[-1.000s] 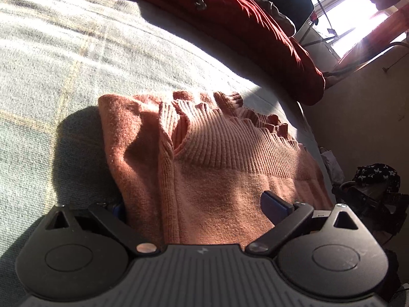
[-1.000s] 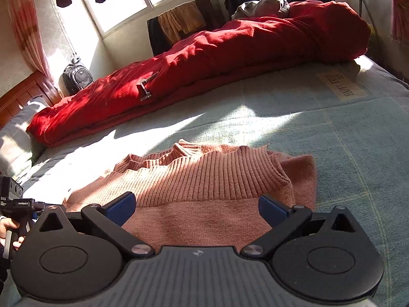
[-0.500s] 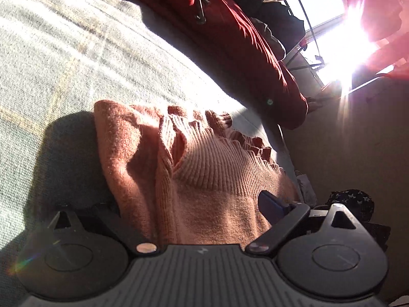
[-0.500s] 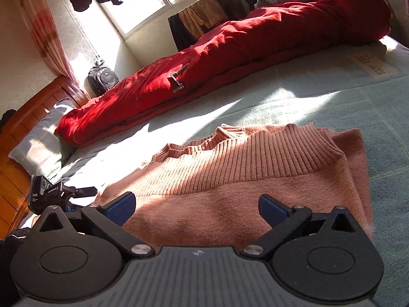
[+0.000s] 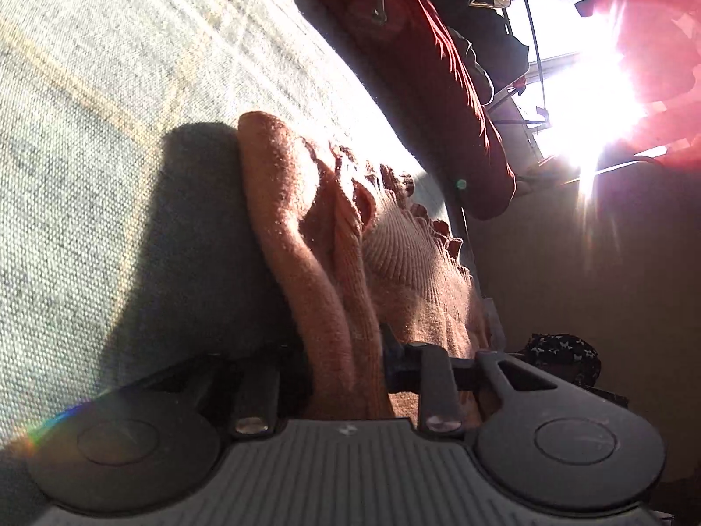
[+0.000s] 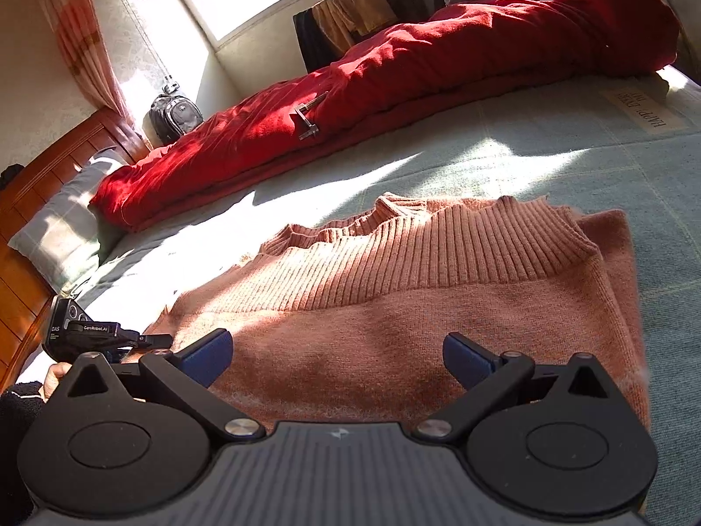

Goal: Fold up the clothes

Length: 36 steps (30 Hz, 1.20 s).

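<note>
jaws of our left gripper (image 5: 346,364) have just been closing and now pinch a bunched fold of the pink sweater (image 5: 315,263) at lower centre of the left view. our right gripper (image 6: 337,355) holds its jaws spread over the sweater, which lies mid-frame on the grey-green bedspread (image 6: 569,158), the red duvet (image 6: 438,44) above.

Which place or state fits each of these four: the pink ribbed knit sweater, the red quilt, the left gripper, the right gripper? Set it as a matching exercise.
Things
1. pink ribbed knit sweater
2. red quilt
3. left gripper
4. right gripper

Places or states
A. jaws wide apart above the cloth
B. rolled along the far side of the bed
C. lies folded on the grey-green bed cover
D. jaws closed on a fold of knit

Pairs: 1-C, 2-B, 3-D, 4-A
</note>
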### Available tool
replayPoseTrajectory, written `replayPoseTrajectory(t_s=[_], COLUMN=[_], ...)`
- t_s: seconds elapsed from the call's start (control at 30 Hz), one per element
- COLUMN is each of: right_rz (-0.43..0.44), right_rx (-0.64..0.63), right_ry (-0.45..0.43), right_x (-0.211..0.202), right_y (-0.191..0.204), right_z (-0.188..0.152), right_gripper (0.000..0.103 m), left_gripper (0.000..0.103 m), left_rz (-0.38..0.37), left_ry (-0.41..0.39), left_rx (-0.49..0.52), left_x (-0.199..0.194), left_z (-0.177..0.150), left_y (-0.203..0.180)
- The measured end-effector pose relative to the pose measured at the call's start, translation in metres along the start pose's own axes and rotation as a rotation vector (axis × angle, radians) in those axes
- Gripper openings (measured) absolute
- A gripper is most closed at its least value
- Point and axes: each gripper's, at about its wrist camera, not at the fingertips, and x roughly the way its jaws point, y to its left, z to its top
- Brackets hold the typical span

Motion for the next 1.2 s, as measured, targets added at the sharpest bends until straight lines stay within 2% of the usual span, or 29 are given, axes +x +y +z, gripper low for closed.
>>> replayPoseTrajectory(t_s=[0.17, 0.37, 0.43, 0.53, 0.83, 1.07, 1.2], right_rz=[0.007, -0.003, -0.020, -0.017, 0.004, -0.005, 0.023], right_rx=[0.029, 0.003, -0.018, 0.020, 0.020, 0.040, 0.010], right_ry=[-0.002, 0.022, 0.023, 0.005, 0.030, 0.019, 0.024], right_x=[0.003, -0.008, -0.007, 0.001, 0.003, -0.008, -0.011], right_y=[0.002, 0.003, 0.002, -0.001, 0.006, 0.012, 0.028], right_z=[-0.004, -0.013, -0.015, -0.014, -0.007, -0.006, -0.007], right_gripper=[0.103, 0.103, 0.103, 0.103, 0.103, 0.103, 0.103], left_gripper=[0.026, 0.026, 0.025, 0.025, 0.024, 0.024, 0.024], left_rz=[0.005, 0.013, 0.038, 0.055, 0.095, 0.110, 0.106], left_ry=[0.014, 0.005, 0.020, 0.037, -0.003, 0.008, 0.007], left_rx=[-0.006, -0.027, -0.013, 0.012, 0.039, 0.037, 0.021], left_x=[0.005, -0.005, 0.002, 0.014, 0.019, 0.019, 0.015], left_z=[0.004, -0.013, -0.006, 0.005, 0.000, -0.001, -0.004], left_y=[-0.003, -0.004, -0.007, -0.012, -0.024, -0.025, -0.024])
